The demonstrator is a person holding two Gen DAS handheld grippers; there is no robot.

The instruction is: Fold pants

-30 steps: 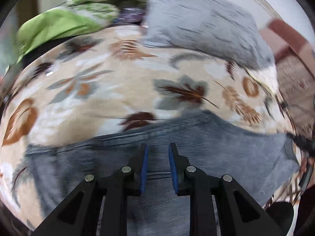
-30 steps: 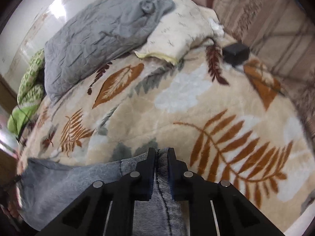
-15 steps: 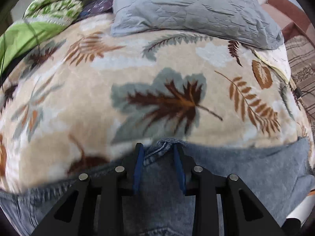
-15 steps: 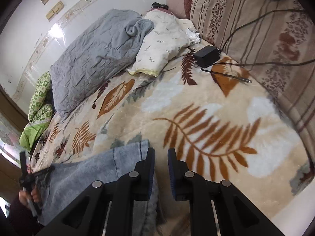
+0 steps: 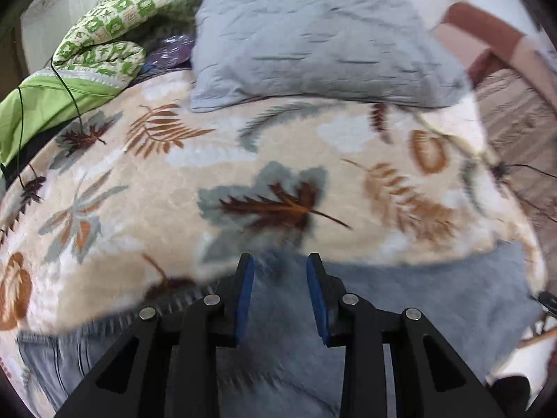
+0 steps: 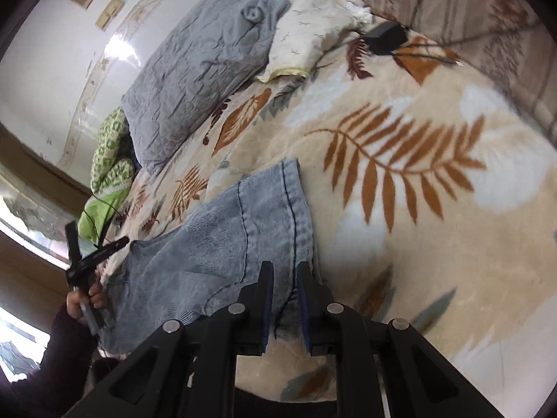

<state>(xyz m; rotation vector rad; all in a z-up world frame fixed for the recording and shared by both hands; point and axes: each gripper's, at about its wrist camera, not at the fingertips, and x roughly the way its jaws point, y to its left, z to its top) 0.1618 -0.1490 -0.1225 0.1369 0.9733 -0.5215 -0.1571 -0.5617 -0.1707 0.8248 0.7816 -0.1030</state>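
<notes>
1. The left gripper (image 5: pixel 280 268), black with blue pads, is seen released above the faded blue denim pants (image 5: pixel 400 299); cloth lies below the parted jaws, ungripped.
2. The right gripper (image 6: pixel 283 275) is seen with narrow jaws over the stitched edge of the pants (image 6: pixel 243 230); whether the denim is pinched cannot be told.
3. The pants are laid across the near edge of the cream fleece blanket printed with brown and grey leaves (image 5: pixel 209 160).
4. Only the right wrist view shows the person's left hand (image 6: pixel 85 301) holding the other tool at the far end of the pants, a black power adapter (image 6: pixel 386 36) and a white pillow (image 6: pixel 303 45).
5. Both views show the grey quilted pillow (image 5: pixel 313 41) and the green patterned quilt (image 5: pixel 115 35); no containers are seen.
6. Compared with a second ago, the left jaws are wider, and the right gripper, then closed on the denim edge, has since let it down onto the blanket.
</notes>
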